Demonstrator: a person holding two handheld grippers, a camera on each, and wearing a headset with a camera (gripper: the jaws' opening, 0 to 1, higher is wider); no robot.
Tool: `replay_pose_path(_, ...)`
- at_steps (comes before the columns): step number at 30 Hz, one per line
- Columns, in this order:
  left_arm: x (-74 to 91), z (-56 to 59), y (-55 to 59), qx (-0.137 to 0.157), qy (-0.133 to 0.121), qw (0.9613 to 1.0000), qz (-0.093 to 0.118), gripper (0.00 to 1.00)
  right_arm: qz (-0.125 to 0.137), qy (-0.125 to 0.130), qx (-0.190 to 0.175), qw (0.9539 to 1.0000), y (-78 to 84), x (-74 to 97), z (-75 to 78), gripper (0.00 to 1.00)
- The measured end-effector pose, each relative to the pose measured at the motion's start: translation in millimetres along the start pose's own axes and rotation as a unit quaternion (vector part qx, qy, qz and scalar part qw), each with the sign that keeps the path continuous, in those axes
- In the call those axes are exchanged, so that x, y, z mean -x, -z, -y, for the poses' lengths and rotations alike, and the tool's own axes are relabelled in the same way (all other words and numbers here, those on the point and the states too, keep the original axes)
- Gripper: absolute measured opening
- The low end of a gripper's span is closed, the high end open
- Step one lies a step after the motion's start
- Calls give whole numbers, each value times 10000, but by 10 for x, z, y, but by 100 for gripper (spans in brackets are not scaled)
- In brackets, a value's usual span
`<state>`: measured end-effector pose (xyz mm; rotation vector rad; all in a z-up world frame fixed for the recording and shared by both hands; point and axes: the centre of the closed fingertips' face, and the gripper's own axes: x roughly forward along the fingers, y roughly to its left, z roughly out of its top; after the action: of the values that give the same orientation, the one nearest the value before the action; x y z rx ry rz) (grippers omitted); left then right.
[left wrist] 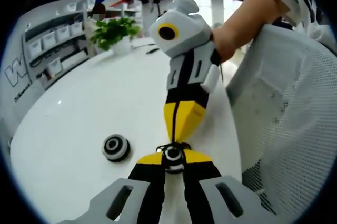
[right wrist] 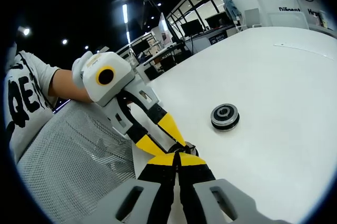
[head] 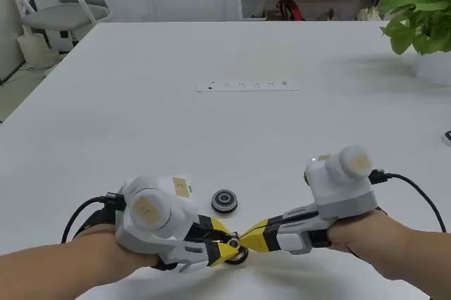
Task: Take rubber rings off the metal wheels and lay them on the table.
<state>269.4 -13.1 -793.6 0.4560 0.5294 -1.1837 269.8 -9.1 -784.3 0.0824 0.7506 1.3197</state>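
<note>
A small metal wheel (left wrist: 172, 154) with a black rubber ring sits between the yellow tips of my left gripper (left wrist: 172, 160), which is shut on it just above the white table (head: 211, 124). My right gripper (right wrist: 179, 156) meets it tip to tip from the opposite side, its jaws pinched together on the thin black ring at the wheel's edge. In the head view the left gripper (head: 227, 248) and right gripper (head: 245, 239) touch near the table's front edge. A second wheel (head: 224, 201) (left wrist: 116, 147) (right wrist: 225, 116), with its ring on, lies flat just beyond them.
A white power strip (head: 246, 86) lies mid-table. A potted plant (head: 419, 4) stands at the far right corner. Office chairs (head: 60, 4) stand behind the table, and a mesh chair (left wrist: 284, 119) is close to the front edge.
</note>
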Motion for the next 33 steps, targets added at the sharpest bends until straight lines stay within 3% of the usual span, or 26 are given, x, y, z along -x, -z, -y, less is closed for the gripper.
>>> replay_pose_path(22,3,-2,-4,65,12,10000,40,12,127,-147,-53,9998,-54,5,-65,0)
replay_pose_path(33,3,6,-8,108,7,9999,84,12,100,-39,-89,9999,-19,25,4,0)
